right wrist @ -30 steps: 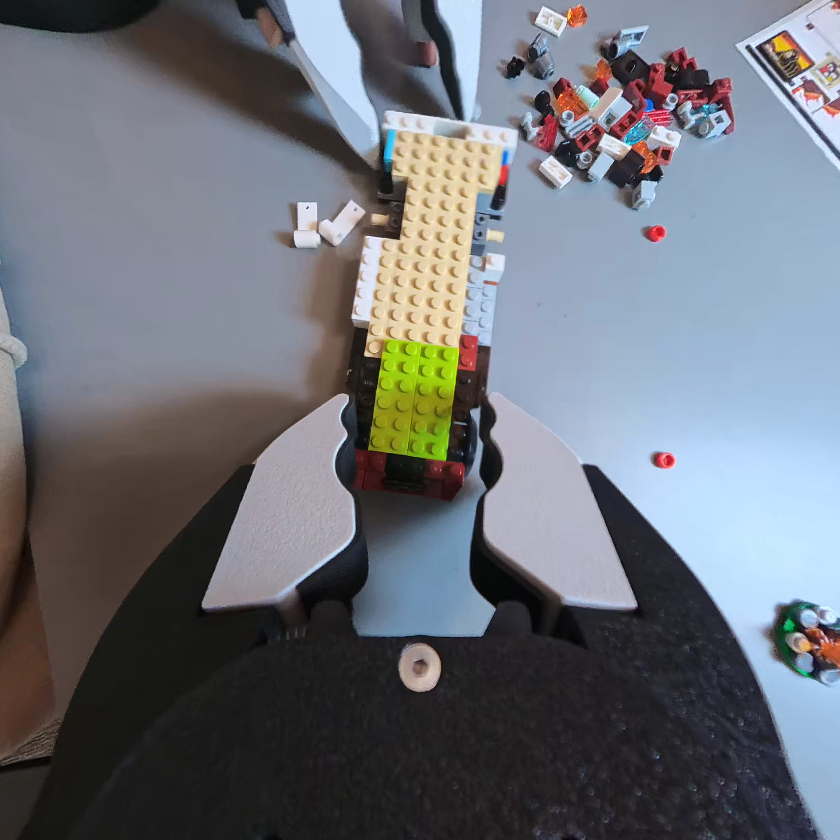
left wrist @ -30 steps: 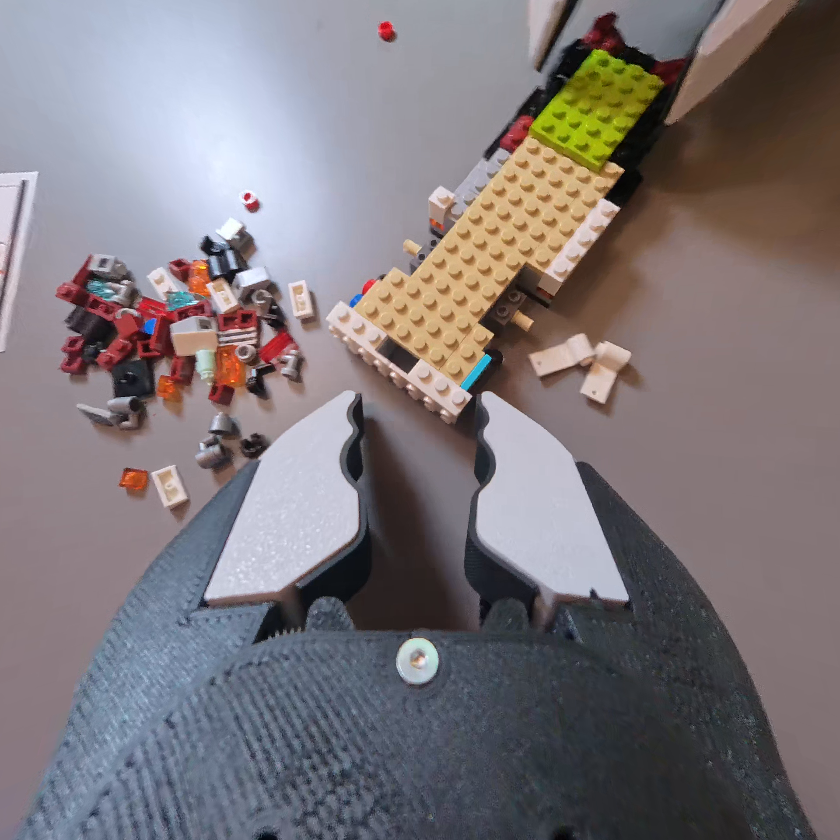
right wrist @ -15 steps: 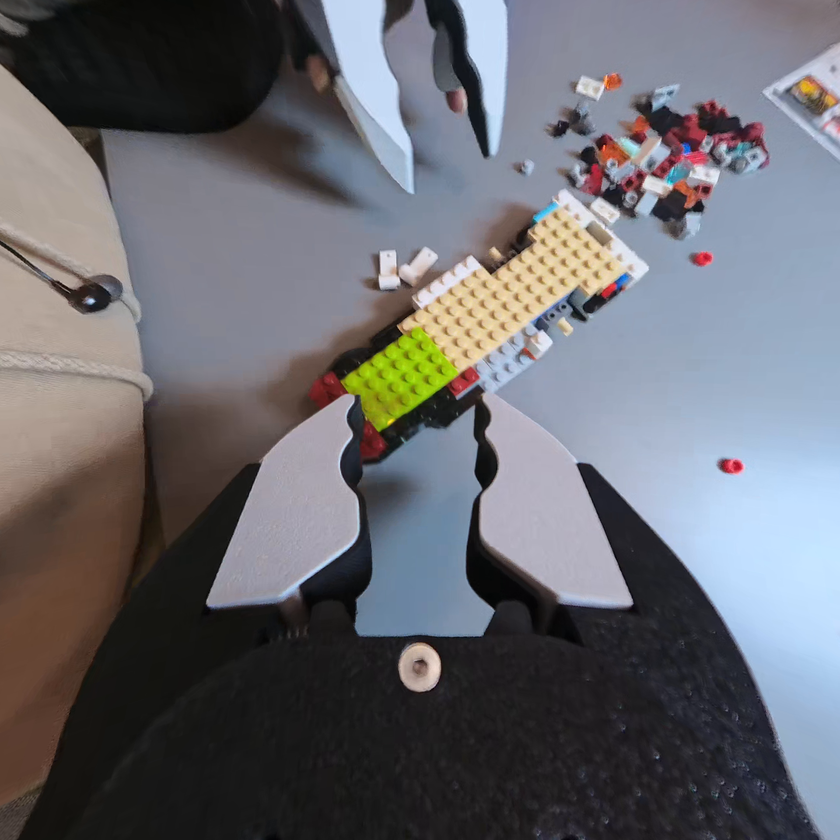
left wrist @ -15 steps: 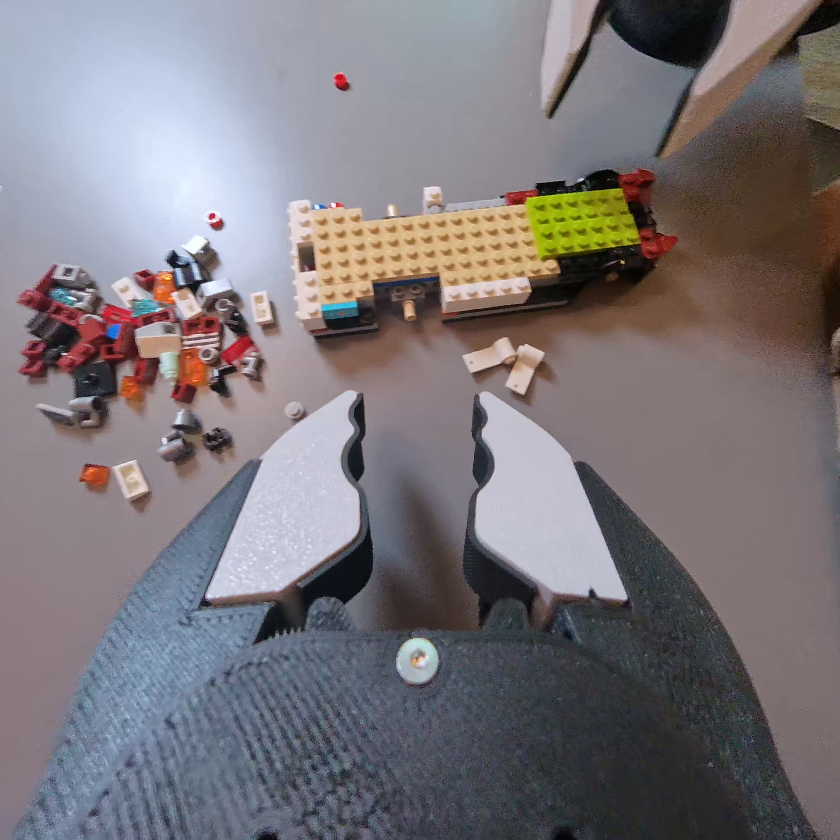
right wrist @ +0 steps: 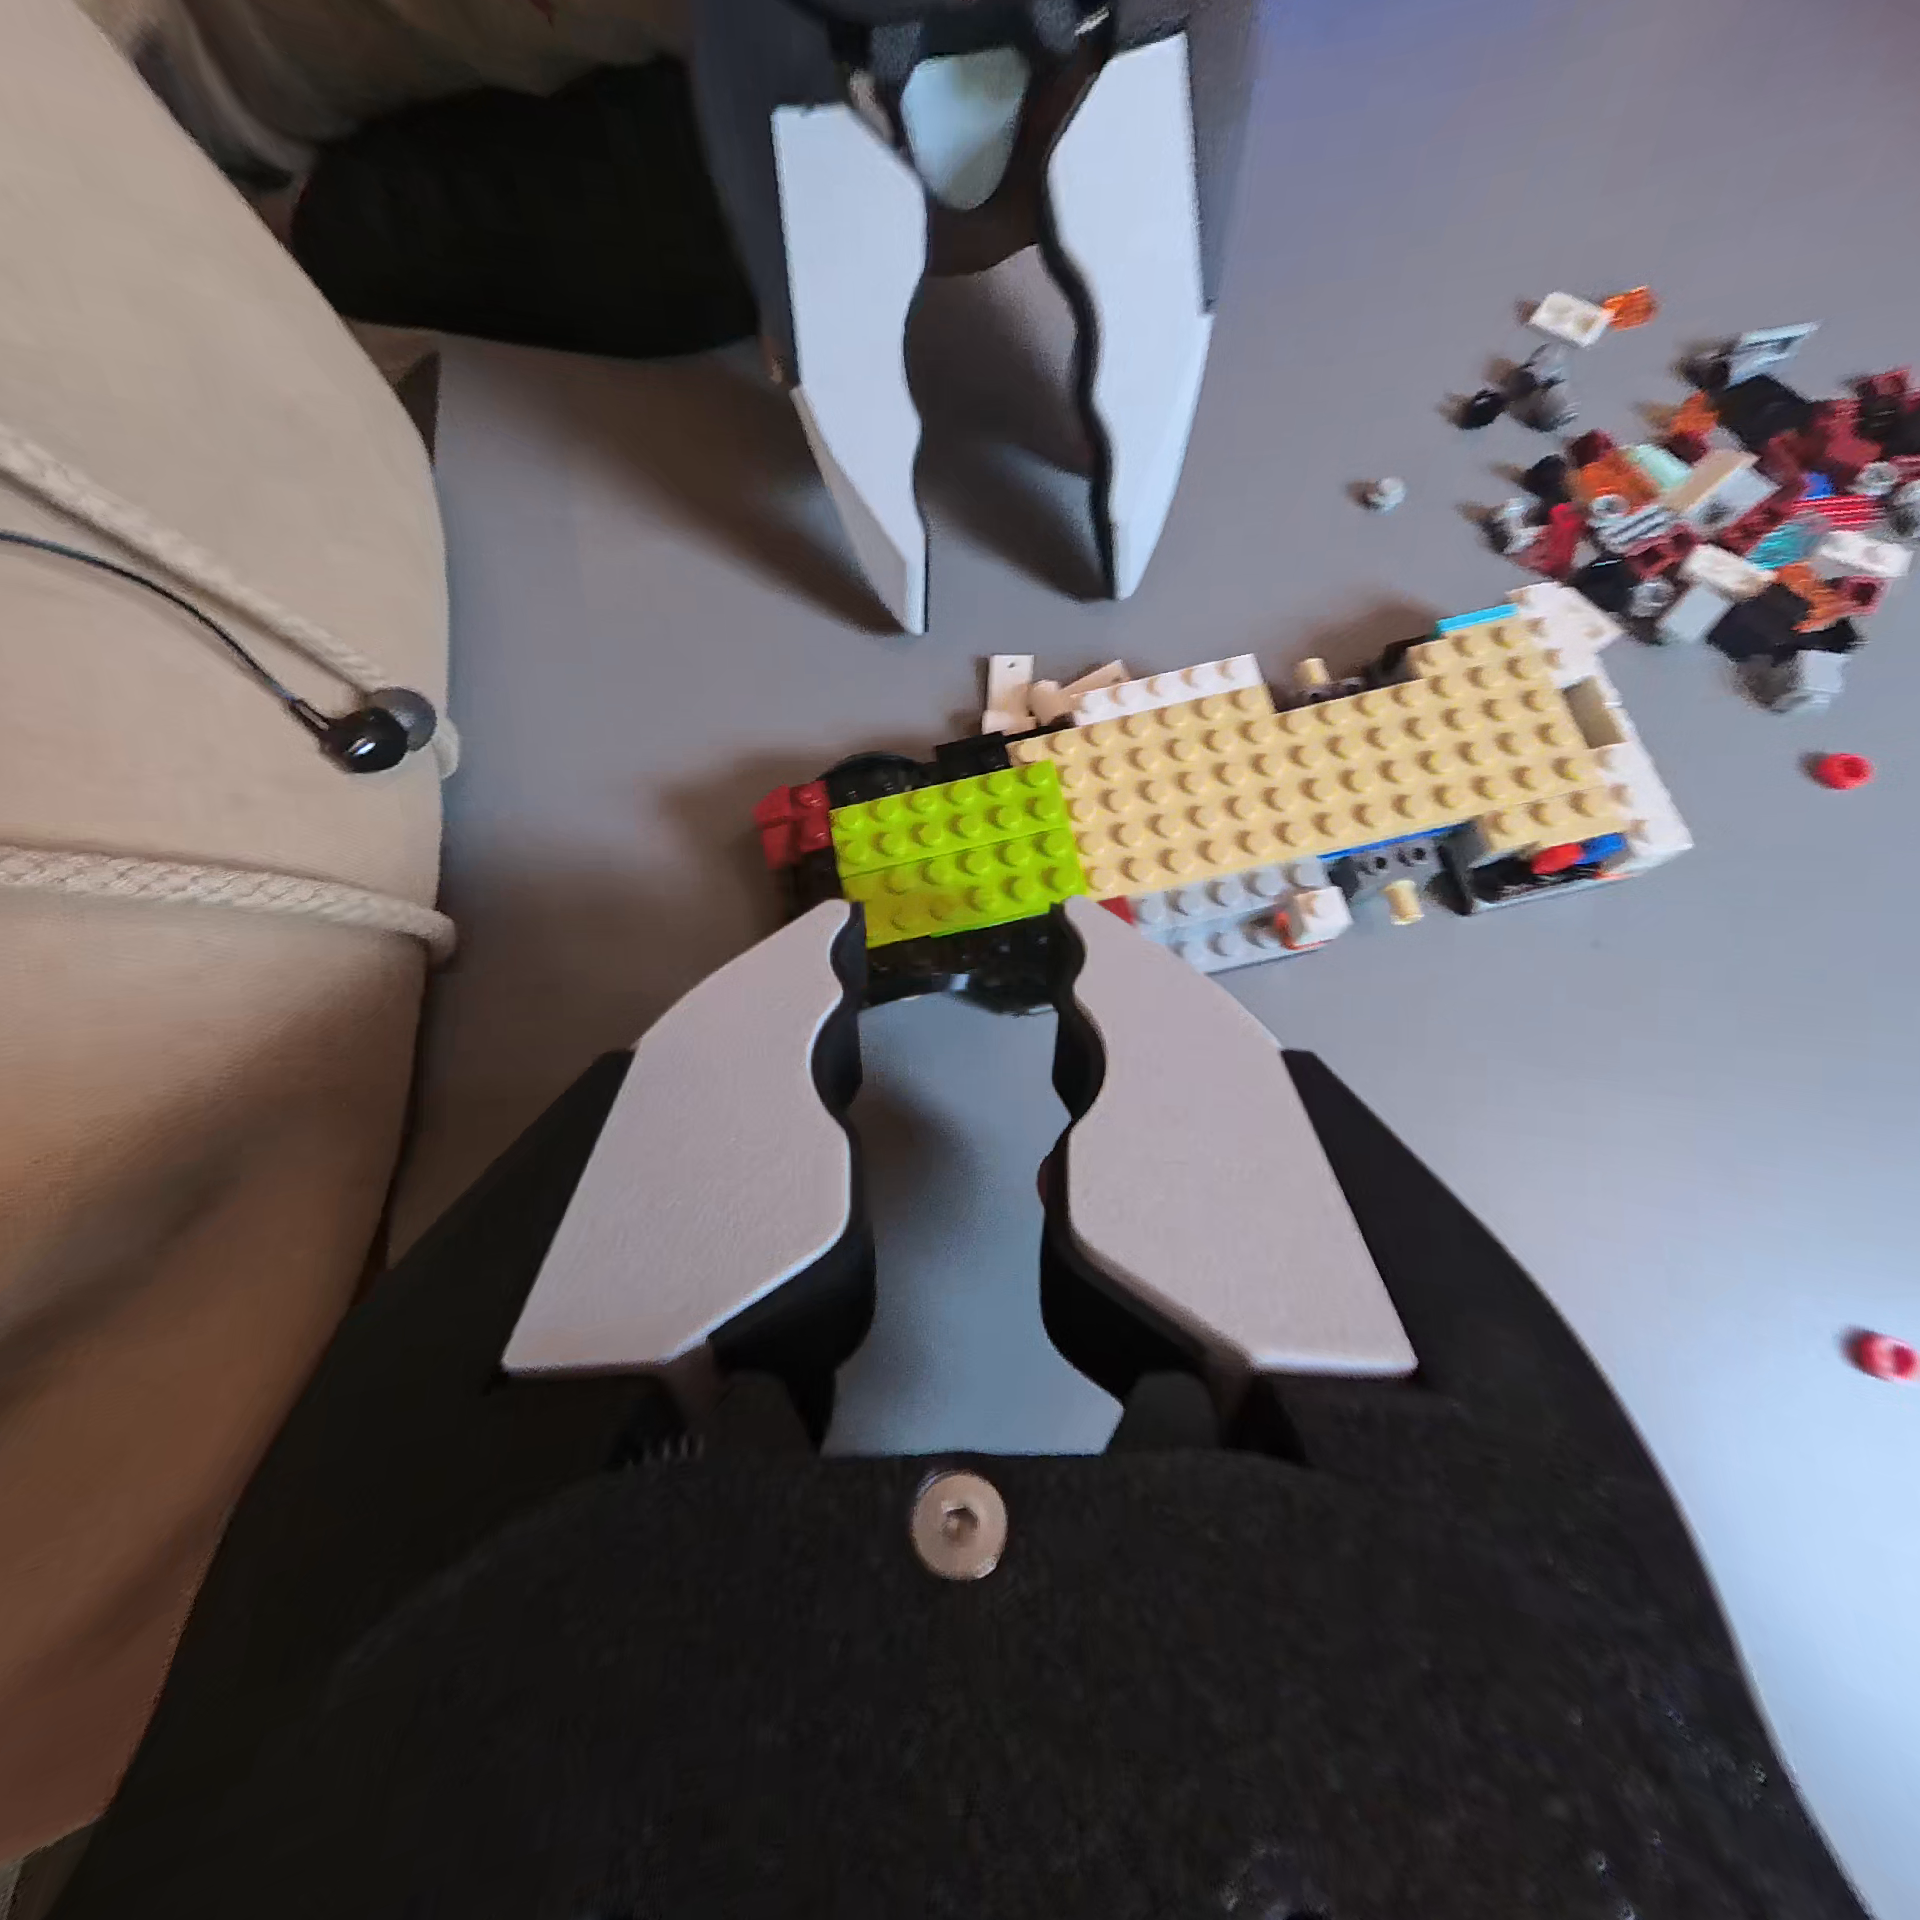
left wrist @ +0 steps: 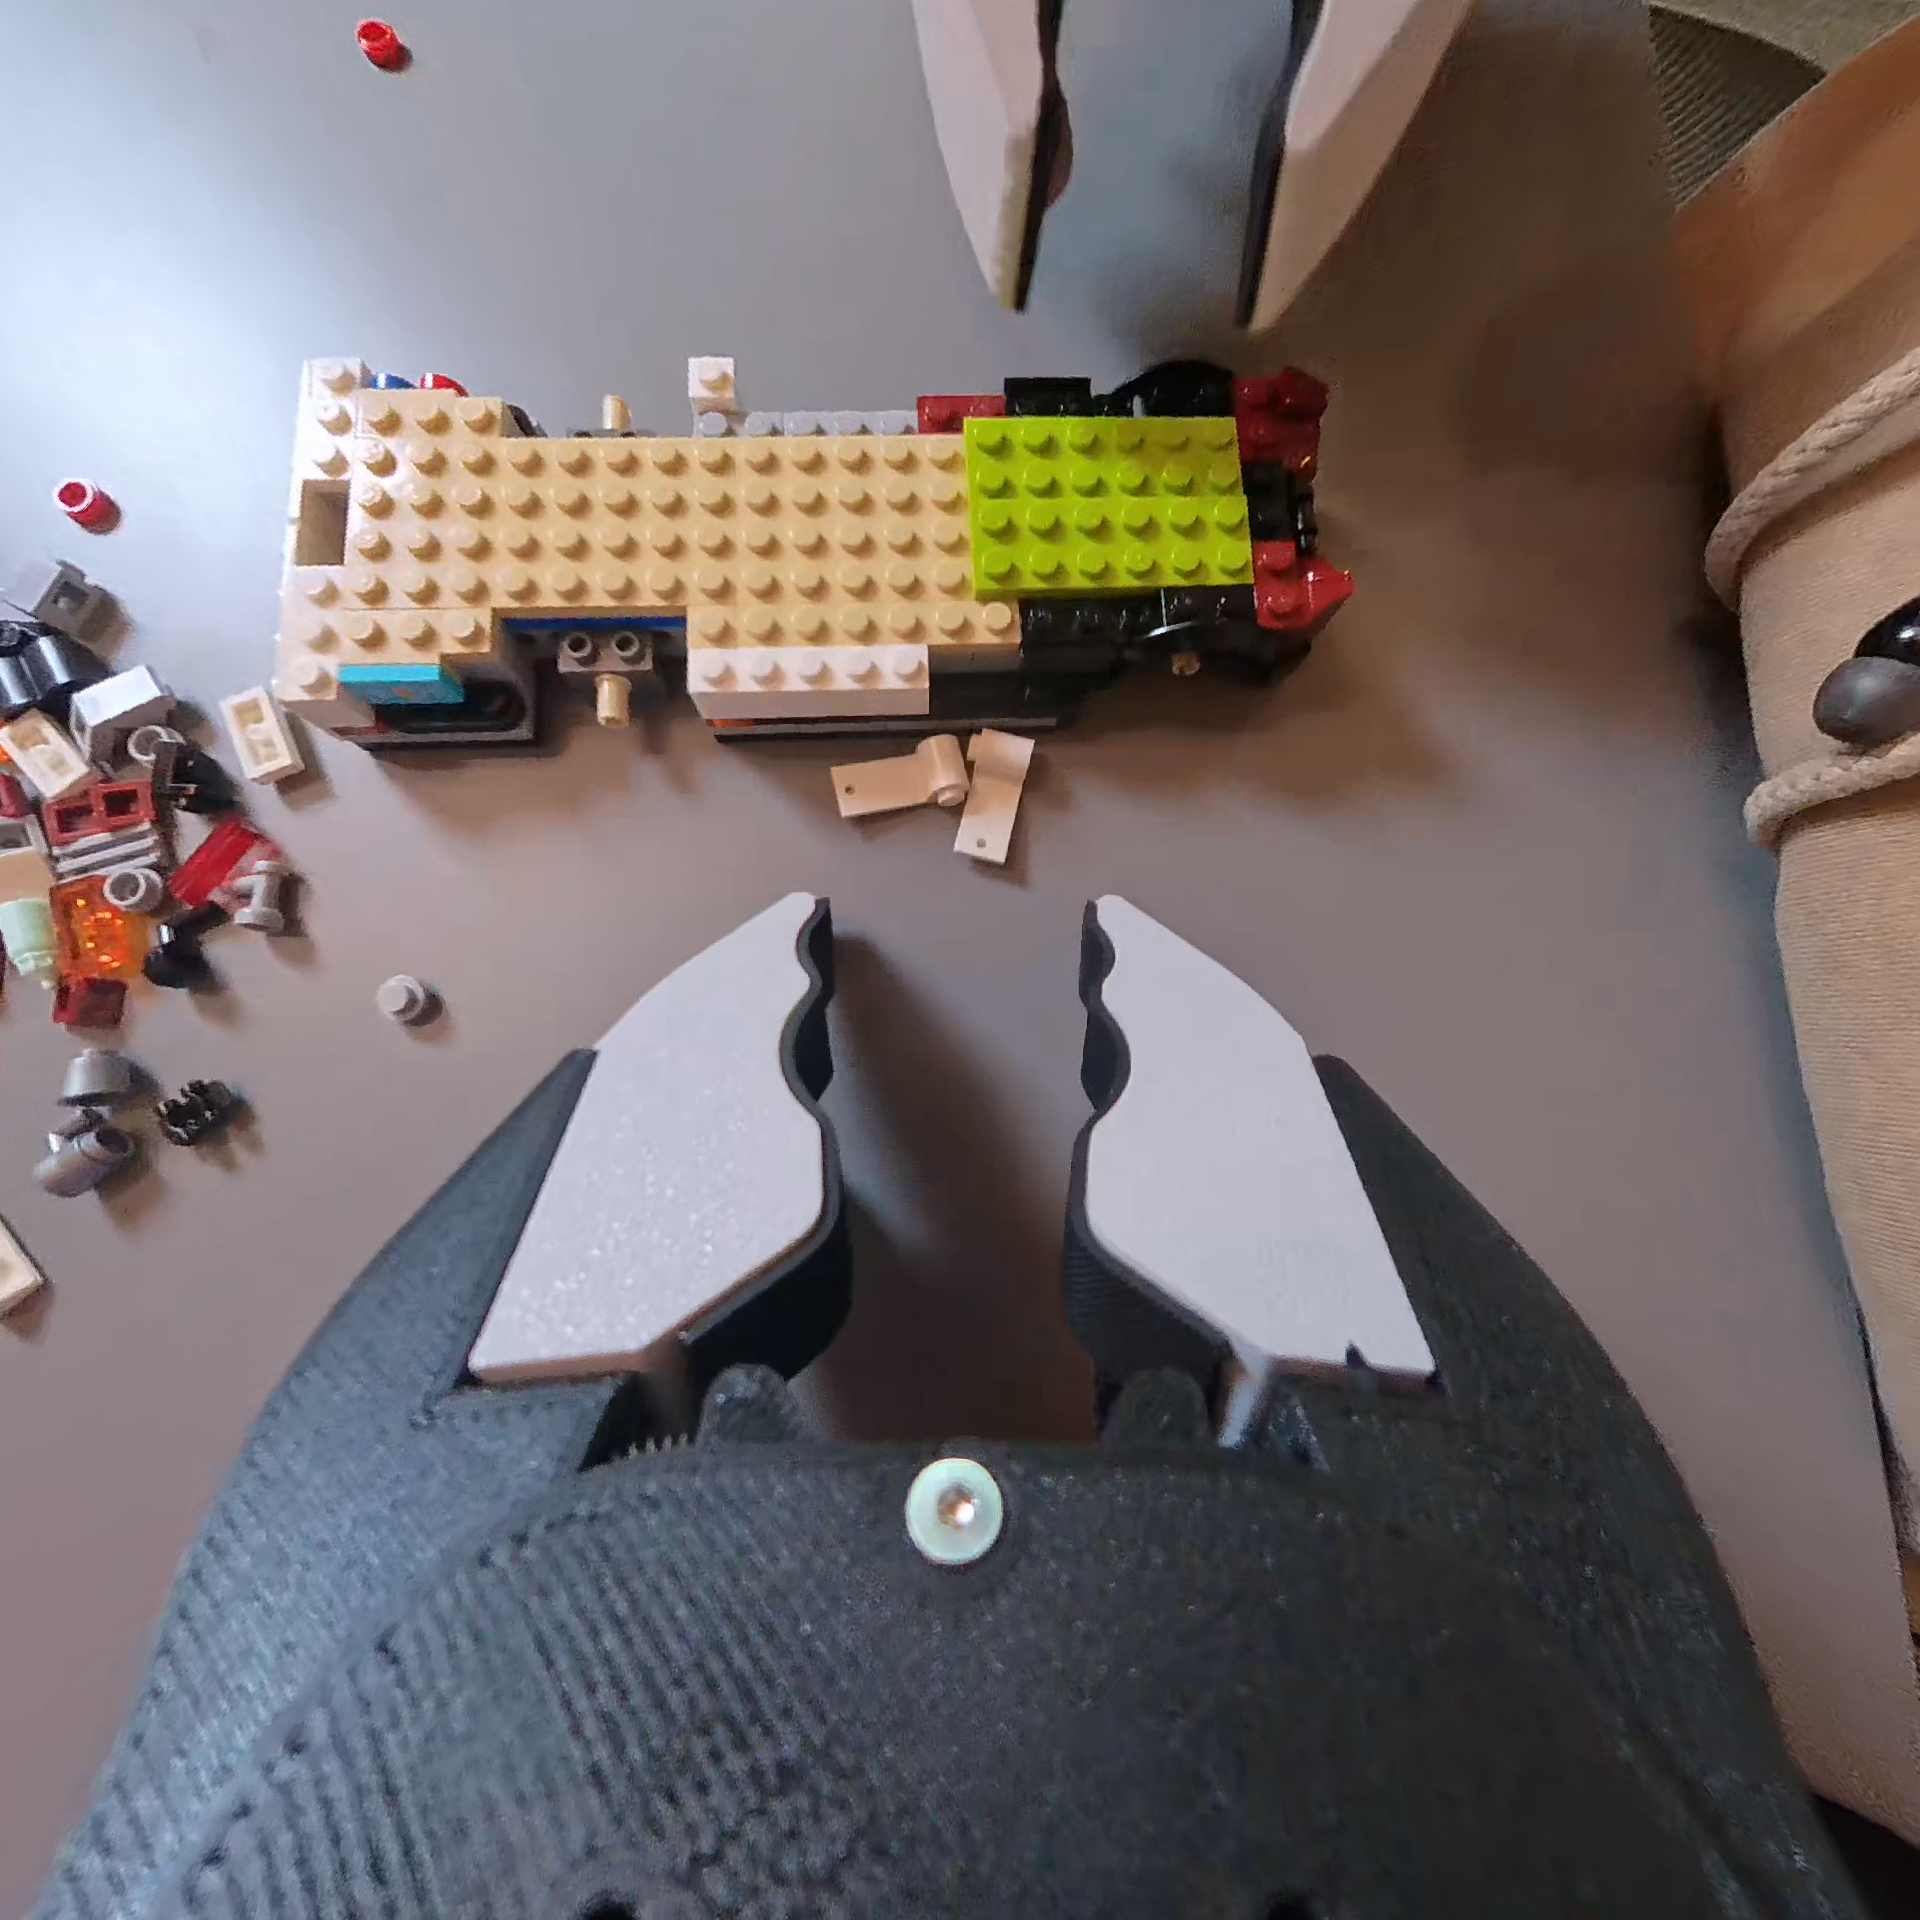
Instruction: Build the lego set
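A long brick model [left wrist: 675, 520] with a tan studded top and a lime plate [left wrist: 1107, 504] at one end lies crosswise on the grey table [left wrist: 1455, 935]. My left gripper [left wrist: 956, 914] is open and empty, just short of two white hinge pieces [left wrist: 935, 784] beside the model. My right gripper [right wrist: 961, 925] is open. In the right wrist view its fingertips [right wrist: 1101, 935] frame the near edge of the lime plate [right wrist: 956, 842]. In the left wrist view the right gripper [left wrist: 1132, 307] stands just clear of the model's far side, not touching it.
A pile of small loose bricks [left wrist: 94, 810] lies left of the model's white end, with a grey stud [left wrist: 407, 1000] and red studs [left wrist: 379, 42] scattered around it. A person's beige garment with a cord [left wrist: 1818, 727] borders the table at the lime end. There is about 10 cm between the tips of the two grippers. From my left tips it is roughly 7 cm to the grey stud [left wrist: 407, 1000]; from my right, 15 cm. It is also in sight in the right wrist view [right wrist: 1382, 492].
A second ago the model's lime end stood lengthwise between my right fingers. Now the model lies crosswise in both views. My right gripper came off it, swung round and narrowed. My left gripper stayed open.
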Available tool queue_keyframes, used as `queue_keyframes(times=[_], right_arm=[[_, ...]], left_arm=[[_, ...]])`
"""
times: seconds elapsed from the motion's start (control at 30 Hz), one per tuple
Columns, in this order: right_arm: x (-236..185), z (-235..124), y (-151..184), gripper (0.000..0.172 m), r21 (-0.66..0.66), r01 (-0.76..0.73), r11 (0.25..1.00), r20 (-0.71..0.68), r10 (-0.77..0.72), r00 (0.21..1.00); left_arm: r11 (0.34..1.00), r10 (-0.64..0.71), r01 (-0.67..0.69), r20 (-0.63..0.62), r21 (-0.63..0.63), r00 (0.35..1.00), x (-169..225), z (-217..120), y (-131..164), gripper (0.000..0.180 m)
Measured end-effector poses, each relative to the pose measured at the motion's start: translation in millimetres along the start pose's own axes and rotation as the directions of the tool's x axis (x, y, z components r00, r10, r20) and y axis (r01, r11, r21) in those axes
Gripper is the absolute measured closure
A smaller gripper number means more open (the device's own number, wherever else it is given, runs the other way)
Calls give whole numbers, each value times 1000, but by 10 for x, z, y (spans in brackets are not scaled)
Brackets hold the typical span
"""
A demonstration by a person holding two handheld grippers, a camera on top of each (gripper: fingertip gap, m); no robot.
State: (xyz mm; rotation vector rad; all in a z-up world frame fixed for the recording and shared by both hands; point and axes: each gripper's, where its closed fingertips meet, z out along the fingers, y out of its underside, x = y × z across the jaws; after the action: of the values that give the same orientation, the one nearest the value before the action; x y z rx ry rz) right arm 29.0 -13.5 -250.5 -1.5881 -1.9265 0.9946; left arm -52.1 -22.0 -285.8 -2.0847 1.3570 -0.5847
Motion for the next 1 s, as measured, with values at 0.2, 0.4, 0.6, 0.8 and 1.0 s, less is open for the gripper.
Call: queue_keyframes(times=[0.2,0.4,0.6,0.8,1.0], right_arm=[[177,-36,-86,141,43,34,998,-89,-30,996],[184,27,-108,142,44,30,999,-82,-26,996],[225,29,-149,142,41,52,998,-99,-48,994],[316,-11,-134,143,60,30,998,-126,-22,992],[370,2,-122,143,77,20,997,-128,-11,992]], left_arm=[[998,61,-61,16,-15,998,46,57,-49,146],[993,118,-118,31,-24,992,105,139,-113,170],[992,103,-102,17,-68,994,83,20,15,171],[1000,17,-18,65,14,998,-93,-191,-9,171],[998,-35,30,74,63,997,-178,-247,-11,171]])
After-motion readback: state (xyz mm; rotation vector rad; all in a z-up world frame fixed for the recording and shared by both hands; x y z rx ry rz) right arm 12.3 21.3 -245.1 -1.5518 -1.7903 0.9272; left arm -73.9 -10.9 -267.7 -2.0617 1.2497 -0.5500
